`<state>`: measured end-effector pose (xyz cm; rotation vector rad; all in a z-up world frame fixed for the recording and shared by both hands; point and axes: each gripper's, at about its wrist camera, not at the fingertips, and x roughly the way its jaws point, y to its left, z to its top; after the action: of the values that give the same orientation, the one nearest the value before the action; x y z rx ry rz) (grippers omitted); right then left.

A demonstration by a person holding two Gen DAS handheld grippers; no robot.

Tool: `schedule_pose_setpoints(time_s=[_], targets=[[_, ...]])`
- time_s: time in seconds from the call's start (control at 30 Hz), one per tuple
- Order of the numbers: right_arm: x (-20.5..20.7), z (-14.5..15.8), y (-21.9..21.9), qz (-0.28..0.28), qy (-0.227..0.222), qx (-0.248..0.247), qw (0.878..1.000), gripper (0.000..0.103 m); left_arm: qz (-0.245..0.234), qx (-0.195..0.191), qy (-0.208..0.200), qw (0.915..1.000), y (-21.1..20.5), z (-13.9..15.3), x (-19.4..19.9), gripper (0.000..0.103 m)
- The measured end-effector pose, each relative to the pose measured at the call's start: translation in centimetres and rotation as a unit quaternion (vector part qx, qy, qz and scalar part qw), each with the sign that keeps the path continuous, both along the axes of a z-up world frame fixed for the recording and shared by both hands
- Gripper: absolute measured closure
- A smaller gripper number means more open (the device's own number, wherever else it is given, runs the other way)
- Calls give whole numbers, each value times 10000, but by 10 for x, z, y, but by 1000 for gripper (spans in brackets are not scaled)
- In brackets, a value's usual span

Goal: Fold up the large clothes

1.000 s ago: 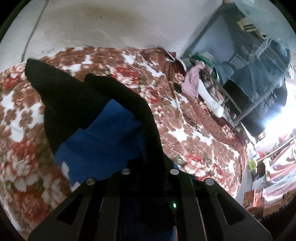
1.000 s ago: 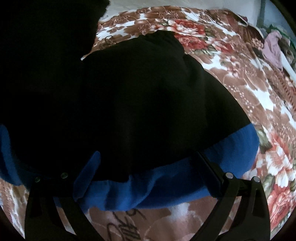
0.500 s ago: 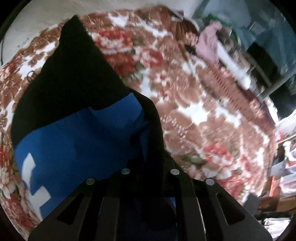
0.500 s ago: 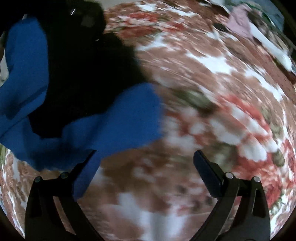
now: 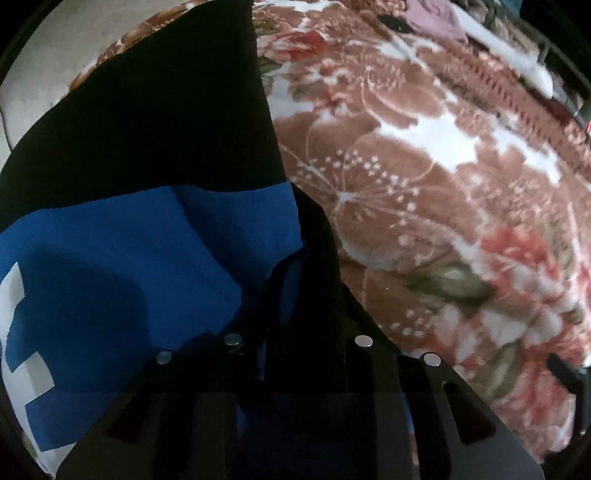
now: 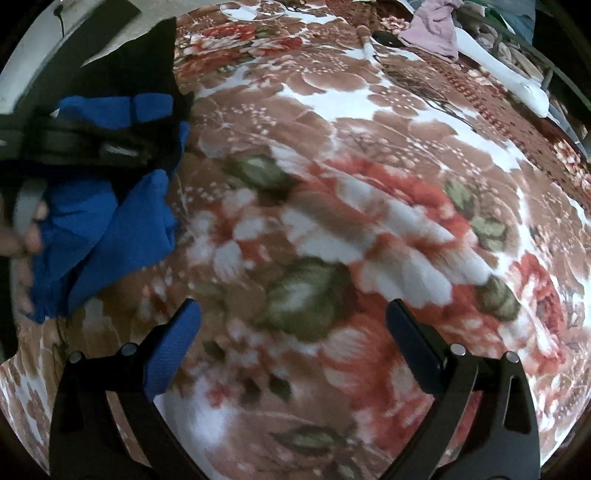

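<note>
A black and blue garment (image 5: pixel 147 277) with white marks lies on the floral blanket (image 5: pixel 424 184). My left gripper (image 5: pixel 297 339) points down at its right edge. Its jaws are opening, with a dark fold of the garment still between them and no longer clamped. In the right wrist view the same garment (image 6: pixel 122 229) sits bunched at the left, with the left gripper's body and a person's hand (image 6: pixel 22 229) by it. My right gripper (image 6: pixel 291 321) stands wide open over the bare blanket (image 6: pixel 332 184), to the right of the garment, with nothing between its fingers.
A pink cloth (image 6: pixel 432 33) and a long white object (image 6: pixel 517 85) lie along the bed's far right edge, beside a cluttered rack. A pale wall (image 5: pixel 74 44) rises behind the garment. Open blanket stretches to the right of the garment.
The left gripper has sunk toward the bed with the garment, and its fingers have spread. The right gripper has come away from the garment and moved right over the blanket.
</note>
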<state>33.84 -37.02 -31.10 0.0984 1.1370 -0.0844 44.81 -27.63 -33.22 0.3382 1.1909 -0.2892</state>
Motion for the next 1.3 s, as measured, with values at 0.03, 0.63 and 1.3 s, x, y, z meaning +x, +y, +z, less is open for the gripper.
schedule_pose_setpoints(time_s=[0.03,0.63,1.3], targets=[[-3,1,-2,-9,19,7,10000,5,-18,79,-21,10000,-2,1,0,79],[3,77,18,156,-429,-145,9989,5,327,-1571,-53,9870,52,109,-34,10],[128,99,176,1914,-677,288,9788,5,903,-893,-941,9874,221,145,9,5]])
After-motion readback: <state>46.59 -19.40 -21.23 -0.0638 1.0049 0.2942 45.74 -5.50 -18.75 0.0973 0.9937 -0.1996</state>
